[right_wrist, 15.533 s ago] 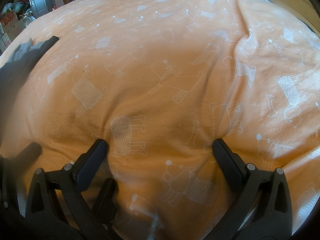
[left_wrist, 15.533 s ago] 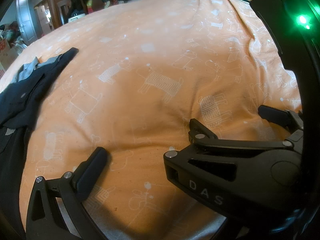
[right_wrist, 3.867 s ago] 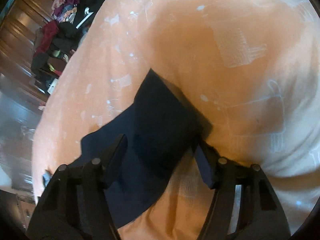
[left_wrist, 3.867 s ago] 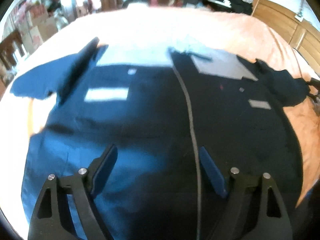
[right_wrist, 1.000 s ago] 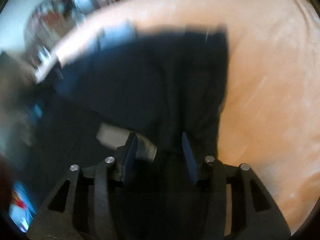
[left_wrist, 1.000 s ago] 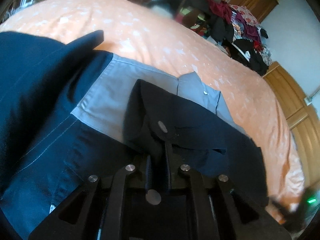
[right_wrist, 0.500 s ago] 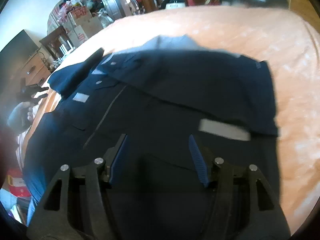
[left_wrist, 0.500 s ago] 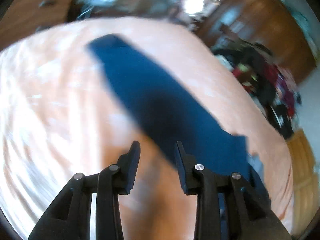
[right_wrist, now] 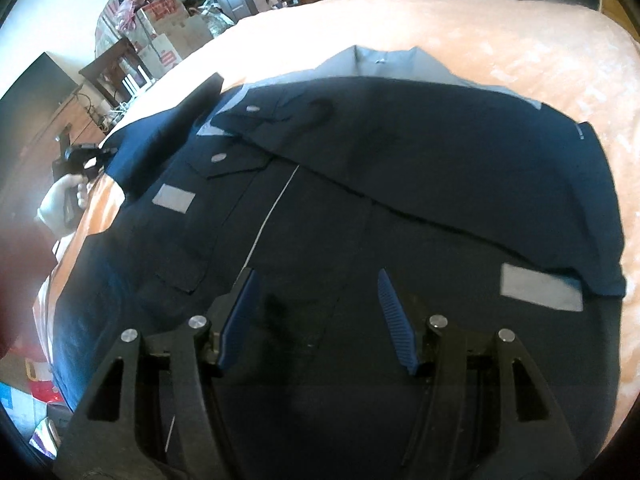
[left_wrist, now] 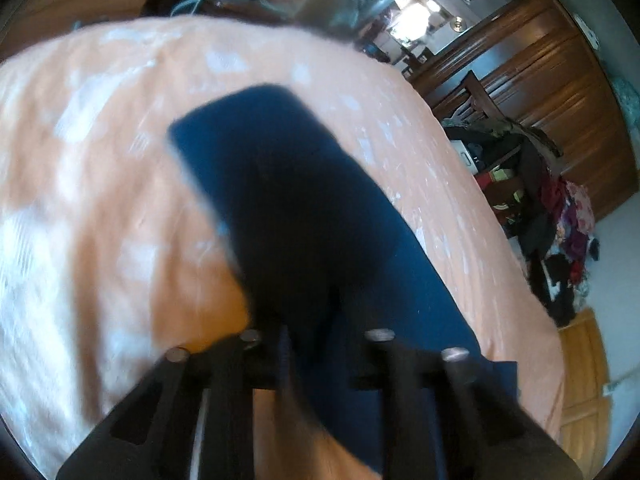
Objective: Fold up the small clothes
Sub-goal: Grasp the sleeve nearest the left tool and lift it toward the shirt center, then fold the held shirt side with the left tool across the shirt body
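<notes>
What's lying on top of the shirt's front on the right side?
One sleeve is folded across the navy shirt, covering the upper chest there. A grey patch shows below its edge. Whatever lies beneath the sleeve is hidden. The right gripper hangs open above the fabric.

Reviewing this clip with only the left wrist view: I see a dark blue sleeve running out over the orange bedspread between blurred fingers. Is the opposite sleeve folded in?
Observer: Yes. In the right wrist view the other sleeve lies folded across the chest of the shirt.
Operator: Is the right gripper holding anything?
Observer: No. The right gripper is open above the shirt's lower front, with nothing between its fingers.
Operator: Where is the collar?
Observer: The grey collar lies at the shirt's far end, against the bedspread.
</notes>
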A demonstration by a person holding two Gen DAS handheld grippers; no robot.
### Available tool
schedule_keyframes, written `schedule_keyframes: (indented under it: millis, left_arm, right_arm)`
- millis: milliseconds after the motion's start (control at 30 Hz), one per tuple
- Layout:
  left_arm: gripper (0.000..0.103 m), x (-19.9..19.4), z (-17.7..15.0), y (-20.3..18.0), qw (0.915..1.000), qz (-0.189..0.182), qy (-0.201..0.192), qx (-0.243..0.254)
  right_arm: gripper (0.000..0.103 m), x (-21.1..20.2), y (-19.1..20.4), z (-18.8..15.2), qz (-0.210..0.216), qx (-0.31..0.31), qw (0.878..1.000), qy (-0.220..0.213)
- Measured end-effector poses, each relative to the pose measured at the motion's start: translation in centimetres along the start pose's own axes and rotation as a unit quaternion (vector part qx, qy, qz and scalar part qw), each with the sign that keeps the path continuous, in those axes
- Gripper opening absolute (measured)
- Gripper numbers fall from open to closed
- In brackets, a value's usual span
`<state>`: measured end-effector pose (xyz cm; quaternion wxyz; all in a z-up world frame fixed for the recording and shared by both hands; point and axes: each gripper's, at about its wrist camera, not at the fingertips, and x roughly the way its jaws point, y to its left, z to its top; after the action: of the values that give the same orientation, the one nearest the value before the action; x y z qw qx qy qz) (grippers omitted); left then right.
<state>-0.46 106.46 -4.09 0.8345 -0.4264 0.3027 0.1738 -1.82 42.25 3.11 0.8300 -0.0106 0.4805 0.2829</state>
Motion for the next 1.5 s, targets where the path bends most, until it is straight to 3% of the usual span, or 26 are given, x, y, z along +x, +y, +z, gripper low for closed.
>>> schedule_keyframes:
  millis: [33,100,167,267,333,400,433,467,533,600,667,833,1000,1033,1100,1133,1167,1300,1500]
  left_arm:
    - [0.000,-0.2,0.0,-1.1,0.9999,-0.006,-0.004,0.016]
    - [0.000,-2.0,-0.7,-5.7,0.9964,-0.056,-0.017,0.061]
    - [0.000,-4.0,-2.5,-11.9,0.9856,-0.117,-0.026,0.120]
    - [0.001,-6.6,-7.4,-22.5,0.9512,-0.235,-0.012,0.200]
    - [0.004,-7.4,-12.2,-28.5,0.9166,-0.316,0.021,0.245]
    - [0.048,-6.4,-17.3,-32.0,0.8887,-0.358,0.083,0.274]
    - [0.054,-5.3,-19.9,-32.9,0.8821,-0.355,0.113,0.289]
    - [0.054,-4.2,-22.3,-33.1,0.8787,-0.342,0.145,0.300]
    - [0.047,-2.8,-24.7,-31.7,0.8835,-0.320,0.179,0.291]
    - [0.046,-2.8,-25.6,-29.0,0.8952,-0.303,0.181,0.272]
    - [0.046,-3.3,-25.2,-25.8,0.9099,-0.285,0.169,0.249]
    - [0.046,-5.7,-23.7,-16.8,0.9459,-0.234,0.122,0.189]
    - [0.046,-5.2,-22.2,-12.1,0.9644,-0.228,0.081,0.107]
    - [0.046,-5.3,-22.1,-11.3,0.9663,-0.226,0.076,0.097]
    - [0.045,-5.0,-22.1,-10.6,0.9709,-0.218,0.066,0.074]
    - [0.045,-5.1,-22.1,-10.1,0.9722,-0.216,0.062,0.067]
    - [0.045,-5.2,-22.0,-9.8,0.9738,-0.211,0.057,0.062]
    - [0.045,-5.0,-21.9,-9.1,0.9781,-0.202,0.033,0.037]
    - [0.052,-5.1,-21.8,-8.1,0.9776,-0.207,0.028,0.023]
  right_arm:
    - [0.058,0.0,0.0,0.1,0.005,0.004,1.000,0.000]
    - [0.057,-0.3,-0.2,0.5,0.015,0.014,1.000,-0.006]
    - [0.057,-0.8,-0.9,1.2,0.032,0.032,0.999,-0.016]
    - [0.058,-2.0,-2.6,2.2,0.050,0.065,0.996,-0.038]
    - [0.058,-2.7,-4.3,2.6,0.085,0.103,0.990,-0.050]
    - [0.061,-2.9,-5.8,2.6,0.109,0.135,0.983,-0.055]
    - [0.063,-2.9,-6.6,2.6,0.115,0.150,0.981,-0.056]
    - [0.063,-2.8,-7.4,2.6,0.121,0.162,0.978,-0.053]
    - [0.063,-2.3,-8.4,2.7,0.132,0.175,0.975,-0.044]
    - [0.063,-1.5,-8.9,3.3,0.150,0.178,0.972,-0.032]
    - [0.063,-0.2,-9.3,4.1,0.167,0.181,0.969,-0.018]
    - [0.063,2.6,-11.2,6.7,0.136,0.197,0.971,-0.017]
    - [0.063,6.2,-12.2,8.7,0.127,0.209,0.970,0.007]
    - [0.061,6.8,-11.9,9.2,0.129,0.207,0.970,0.010]
    - [0.043,7.2,-11.6,9.5,0.131,0.206,0.970,0.012]
    - [0.011,7.4,-11.6,9.6,0.133,0.209,0.969,0.015]
    - [0.003,7.1,-11.8,9.6,0.140,0.217,0.966,0.013]
    - [0.002,1.6,-11.6,9.5,0.166,0.206,0.963,-0.053]
    - [0.002,-3.9,-13.0,7.7,0.148,0.207,0.962,-0.098]
